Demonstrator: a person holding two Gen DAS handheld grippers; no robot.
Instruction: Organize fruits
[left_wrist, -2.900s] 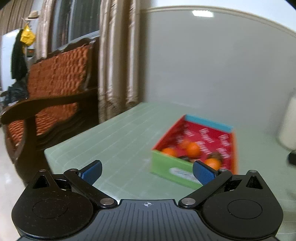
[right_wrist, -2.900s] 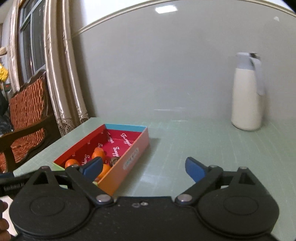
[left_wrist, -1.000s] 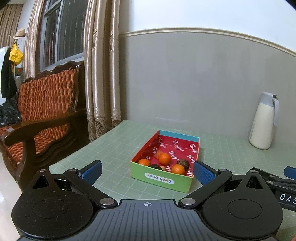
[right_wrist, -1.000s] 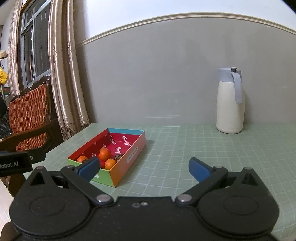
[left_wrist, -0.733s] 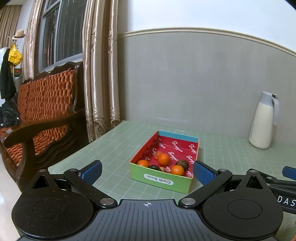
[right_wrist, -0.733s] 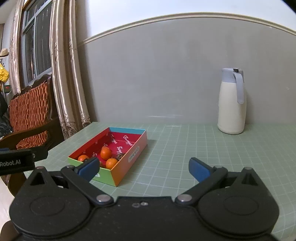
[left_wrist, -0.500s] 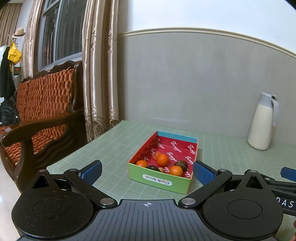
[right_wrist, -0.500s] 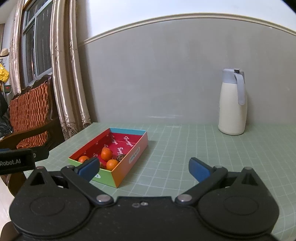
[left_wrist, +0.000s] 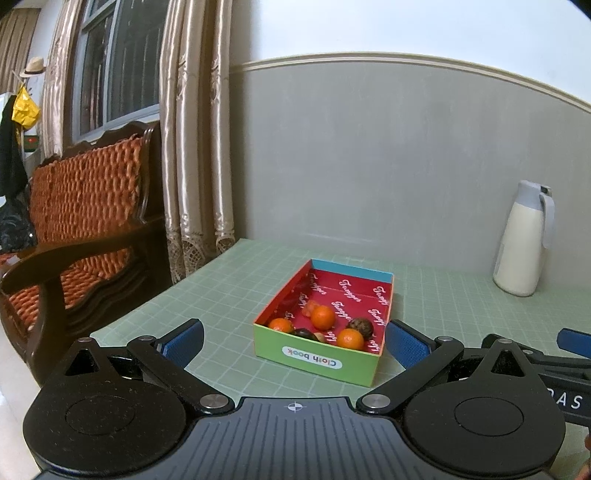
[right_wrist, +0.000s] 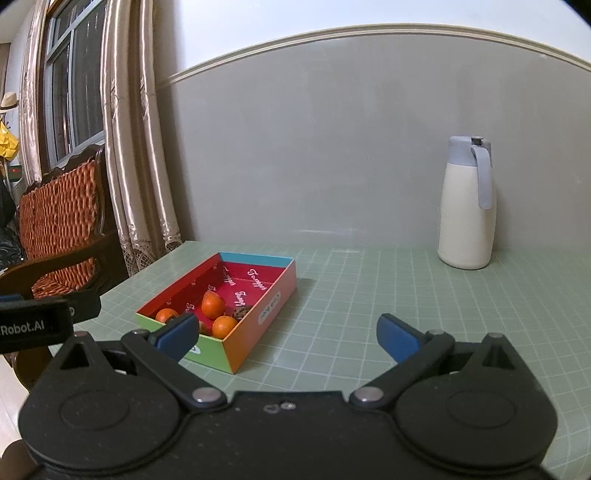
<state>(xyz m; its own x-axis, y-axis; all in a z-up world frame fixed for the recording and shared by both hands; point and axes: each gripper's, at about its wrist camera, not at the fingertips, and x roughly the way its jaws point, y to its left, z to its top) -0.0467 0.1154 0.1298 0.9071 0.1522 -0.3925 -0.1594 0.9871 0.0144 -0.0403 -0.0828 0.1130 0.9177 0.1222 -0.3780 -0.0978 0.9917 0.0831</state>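
both claws, left claw (left_wrist: 293, 338) and right claw (right_wrist: 286, 332), hang spread and empty short of the box (left_wrist: 322, 356). all visible fruits (left_wrist: 322, 316) lie inside it, ahead; sorting stage unclear.

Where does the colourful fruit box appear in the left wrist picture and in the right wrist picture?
Left wrist view: the fruit box lies just right of the centre, its green end facing the camera, between the open left gripper fingers.
Right wrist view: the fruit box lies left of the centre, seen slantwise, behind the left finger of the open right gripper.
Shared landmark: the white jug by the wall.
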